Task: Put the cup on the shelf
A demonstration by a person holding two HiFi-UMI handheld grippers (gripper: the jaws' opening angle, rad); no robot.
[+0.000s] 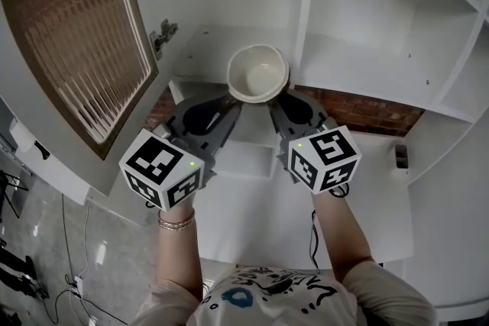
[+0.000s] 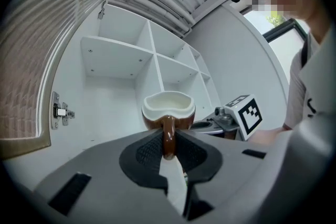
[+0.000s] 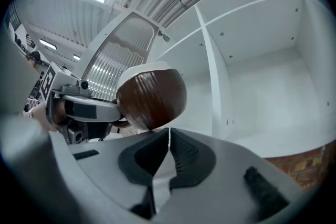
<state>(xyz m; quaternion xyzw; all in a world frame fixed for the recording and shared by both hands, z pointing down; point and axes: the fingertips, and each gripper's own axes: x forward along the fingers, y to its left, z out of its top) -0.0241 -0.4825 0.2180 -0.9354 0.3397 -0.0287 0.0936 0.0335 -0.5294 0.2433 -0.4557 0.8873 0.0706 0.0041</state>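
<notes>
Brown cup (image 1: 258, 72), cream inside, upright in air before white shelf (image 1: 367, 72).

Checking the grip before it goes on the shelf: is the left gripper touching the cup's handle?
Touching. The left gripper view shows the left gripper with its jaws shut on the brown handle of the cup, the pads pressing it on both sides.

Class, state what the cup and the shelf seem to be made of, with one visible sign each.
Cup: probably glazed ceramic; glossy cream inside, shiny brown outside. Shelf: likely white laminated board, matt; flat panels with small peg holes.
</notes>
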